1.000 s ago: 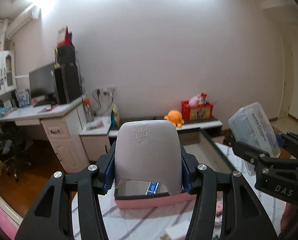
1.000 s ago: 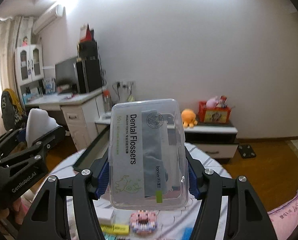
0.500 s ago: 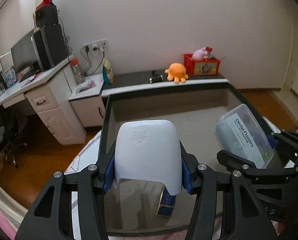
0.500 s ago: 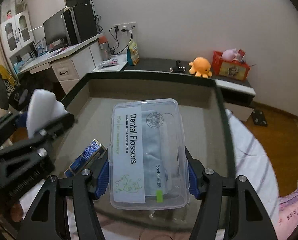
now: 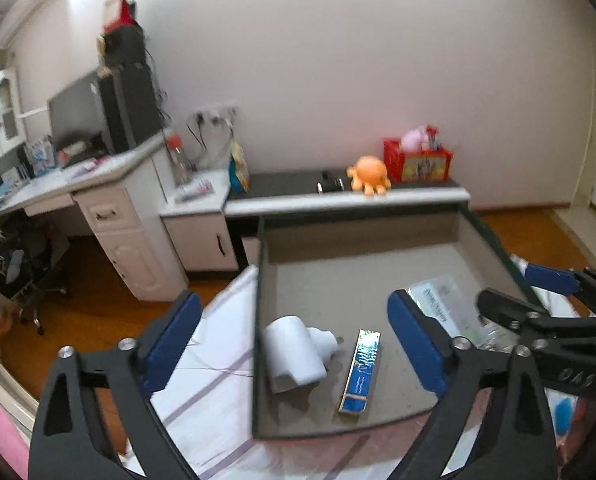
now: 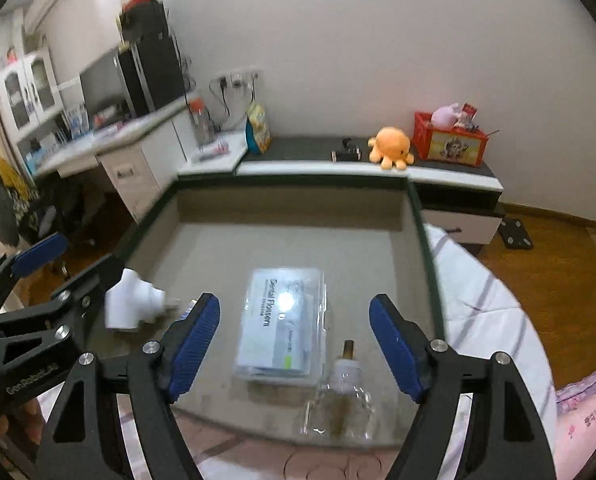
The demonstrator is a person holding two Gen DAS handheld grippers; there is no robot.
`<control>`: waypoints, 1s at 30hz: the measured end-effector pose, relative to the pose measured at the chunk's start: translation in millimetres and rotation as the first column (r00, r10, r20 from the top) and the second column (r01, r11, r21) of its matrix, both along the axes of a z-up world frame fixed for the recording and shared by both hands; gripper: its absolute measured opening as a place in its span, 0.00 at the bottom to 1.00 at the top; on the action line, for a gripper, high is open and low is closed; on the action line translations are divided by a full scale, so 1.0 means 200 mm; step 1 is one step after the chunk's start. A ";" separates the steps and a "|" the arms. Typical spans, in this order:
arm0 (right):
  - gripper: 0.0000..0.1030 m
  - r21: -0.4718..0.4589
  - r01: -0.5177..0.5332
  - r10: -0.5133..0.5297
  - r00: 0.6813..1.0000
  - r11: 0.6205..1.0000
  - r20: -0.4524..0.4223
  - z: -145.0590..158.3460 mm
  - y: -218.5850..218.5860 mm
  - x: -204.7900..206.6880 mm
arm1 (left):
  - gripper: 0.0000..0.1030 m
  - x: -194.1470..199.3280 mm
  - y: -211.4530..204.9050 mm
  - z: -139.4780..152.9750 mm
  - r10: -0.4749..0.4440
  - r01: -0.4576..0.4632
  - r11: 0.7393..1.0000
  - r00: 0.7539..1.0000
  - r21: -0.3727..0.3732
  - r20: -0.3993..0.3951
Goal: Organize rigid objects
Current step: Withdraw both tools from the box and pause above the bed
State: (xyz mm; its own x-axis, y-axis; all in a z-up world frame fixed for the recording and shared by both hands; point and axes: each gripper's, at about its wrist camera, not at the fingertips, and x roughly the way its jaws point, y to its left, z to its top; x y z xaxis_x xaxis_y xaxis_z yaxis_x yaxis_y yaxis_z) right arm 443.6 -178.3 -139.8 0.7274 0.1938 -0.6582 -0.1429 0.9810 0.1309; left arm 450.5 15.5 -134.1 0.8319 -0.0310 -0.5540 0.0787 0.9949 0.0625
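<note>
A white Raid plug-in [image 5: 293, 354] lies on its side on the floor of the grey box [image 5: 338, 280], near its left wall. My left gripper [image 5: 293, 340] hangs above it, jaws opening wide, pads clear of it. A clear Dental Flossers case [image 6: 281, 328] lies flat in the same grey box [image 6: 201, 248], below my right gripper [image 6: 293, 344], whose jaws are opening and do not touch it. A blue carton [image 5: 360, 372] lies between the two items. A clear bottle [image 6: 342, 396] lies by the near wall.
The box sits on a white striped cloth [image 5: 217, 380] over the table. Behind it stand a low cabinet with an orange plush [image 6: 392, 146] and a red crate [image 6: 450, 140], and a desk [image 5: 97, 200] at left. Wooden floor shows to the right.
Both grippers moved forward and down over the box and opened. The plug-in left the left jaws and the flossers case left the right jaws; both now lie on the box floor.
</note>
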 end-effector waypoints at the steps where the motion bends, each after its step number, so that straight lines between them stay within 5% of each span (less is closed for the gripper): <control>1: 0.77 0.009 0.003 -0.003 1.000 1.000 0.027 0.04 -0.01 -0.05 | 0.97 -0.05 0.01 0.03 0.005 -0.005 1.000 1.000 -0.008 0.018; 8: 0.84 0.033 0.008 -0.014 0.978 0.999 0.207 0.28 -0.04 -0.52 | 1.00 -0.57 0.07 0.24 0.039 -0.031 0.999 0.980 -0.044 0.193; 17: 0.88 -0.011 0.089 -0.075 0.896 0.996 0.438 0.42 -0.01 -1.17 | 1.00 -1.23 0.01 0.40 0.031 -0.003 0.997 0.926 -0.075 0.377; 23: 0.88 -0.011 0.147 -0.120 0.849 0.989 0.514 0.41 -0.03 -1.47 | 1.00 -1.51 -0.05 0.43 -0.003 0.031 0.998 0.909 -0.062 0.417; 30: 0.88 0.014 0.164 -0.147 0.838 0.986 0.525 0.41 -0.05 -1.62 | 1.00 -1.65 -0.10 0.43 -0.038 0.064 0.997 0.906 -0.047 0.421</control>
